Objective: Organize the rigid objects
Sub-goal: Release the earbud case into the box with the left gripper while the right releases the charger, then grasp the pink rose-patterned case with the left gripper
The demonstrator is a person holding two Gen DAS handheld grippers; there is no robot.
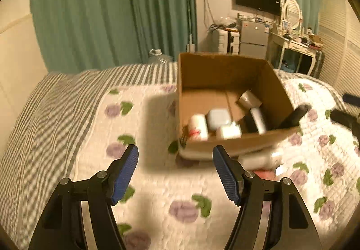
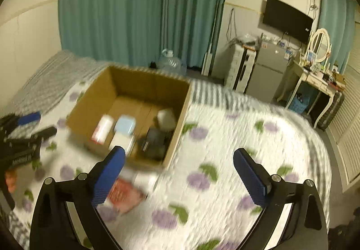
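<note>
An open cardboard box (image 1: pixel 222 70) (image 2: pixel 177 115) stands on the flowered bed quilt. Inside lie a white bottle with red print (image 1: pixel 199 126) (image 2: pixel 102 128), a pale blue case (image 1: pixel 218 118) (image 2: pixel 124 125), a white block (image 1: pixel 228 132) (image 2: pixel 120 141), a grey cup (image 1: pixel 248 99) (image 2: pixel 166 118) and a dark object (image 2: pixel 154 143). A red packet (image 2: pixel 122 192) (image 1: pixel 266 174) and a white item (image 1: pixel 261 159) lie on the quilt in front of the box. My left gripper (image 1: pixel 175 156) is open and empty, just short of the box. My right gripper (image 2: pixel 178 160) is open and empty, over the box's near right corner.
The right gripper shows at the right edge of the left wrist view (image 1: pixel 346 115), and the left gripper at the left edge of the right wrist view (image 2: pixel 22 135). A striped sheet (image 1: pixel 45 115) covers the bed's left side. Green curtains, a fridge (image 2: pixel 267 74), and a dressing table (image 2: pixel 315 81) stand beyond.
</note>
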